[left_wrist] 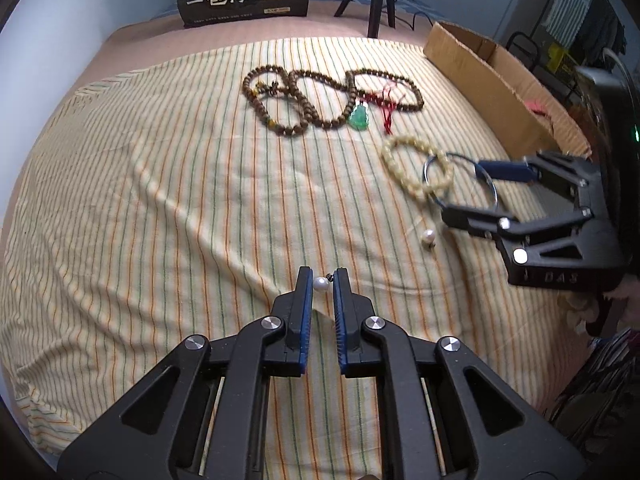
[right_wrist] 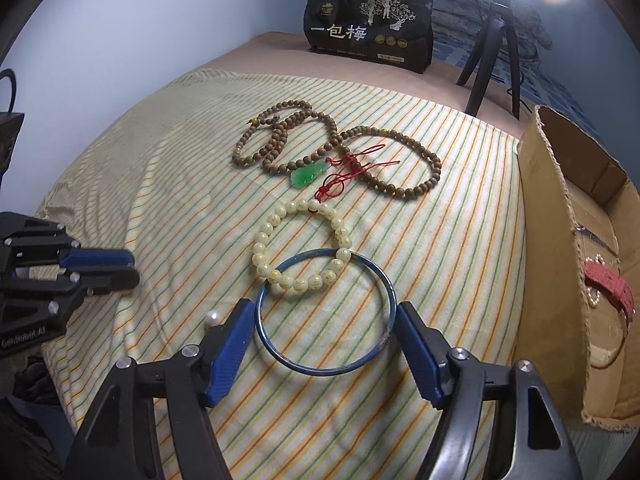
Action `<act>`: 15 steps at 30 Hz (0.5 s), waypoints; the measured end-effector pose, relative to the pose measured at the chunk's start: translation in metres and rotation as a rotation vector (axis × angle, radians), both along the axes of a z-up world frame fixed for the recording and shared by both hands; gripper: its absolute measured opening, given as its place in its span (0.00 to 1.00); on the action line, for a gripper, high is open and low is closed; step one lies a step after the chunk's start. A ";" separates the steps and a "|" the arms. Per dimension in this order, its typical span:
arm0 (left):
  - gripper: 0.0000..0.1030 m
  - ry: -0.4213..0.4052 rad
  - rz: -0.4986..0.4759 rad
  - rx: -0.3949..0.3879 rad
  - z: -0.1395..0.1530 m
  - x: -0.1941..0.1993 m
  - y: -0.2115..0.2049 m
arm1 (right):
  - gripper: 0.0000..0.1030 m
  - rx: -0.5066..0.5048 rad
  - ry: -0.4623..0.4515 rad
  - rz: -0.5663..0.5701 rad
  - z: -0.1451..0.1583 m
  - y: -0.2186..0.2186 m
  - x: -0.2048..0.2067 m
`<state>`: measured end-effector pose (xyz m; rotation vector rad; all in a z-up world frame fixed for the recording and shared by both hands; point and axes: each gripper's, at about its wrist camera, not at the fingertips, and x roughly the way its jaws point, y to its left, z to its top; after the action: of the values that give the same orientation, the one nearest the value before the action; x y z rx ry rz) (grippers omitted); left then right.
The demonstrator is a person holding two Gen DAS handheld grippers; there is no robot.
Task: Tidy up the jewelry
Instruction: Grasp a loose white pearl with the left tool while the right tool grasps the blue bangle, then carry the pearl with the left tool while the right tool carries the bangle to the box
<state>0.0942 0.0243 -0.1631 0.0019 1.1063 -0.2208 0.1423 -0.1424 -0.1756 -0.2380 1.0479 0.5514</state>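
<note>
From the left wrist camera, the left gripper has its fingers closed on a small pearl earring right at their tips, over the striped cloth. A second pearl lies beyond the fingers to the right, near the right gripper. Farther ahead lie brown bead strands with a green pendant and a cream bead bracelet. From the right wrist camera, the right gripper's fingers are spread wide on either side of a blue bangle, which lies between them on the cloth, its far edge overlapping the cream bracelet. A cardboard box stands to the right of the fingers.
</note>
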 end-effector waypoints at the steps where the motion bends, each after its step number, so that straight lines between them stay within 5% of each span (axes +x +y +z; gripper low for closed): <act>1: 0.08 -0.005 0.001 -0.002 0.002 0.000 -0.001 | 0.71 0.001 0.004 0.001 0.001 -0.002 -0.002; 15: 0.08 -0.072 -0.030 -0.025 0.027 0.002 -0.023 | 0.71 0.046 -0.006 -0.009 0.031 -0.026 -0.023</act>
<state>0.0963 0.0009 -0.1360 0.0041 1.0319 -0.2597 0.1189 -0.1687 -0.1446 -0.1942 1.0287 0.5652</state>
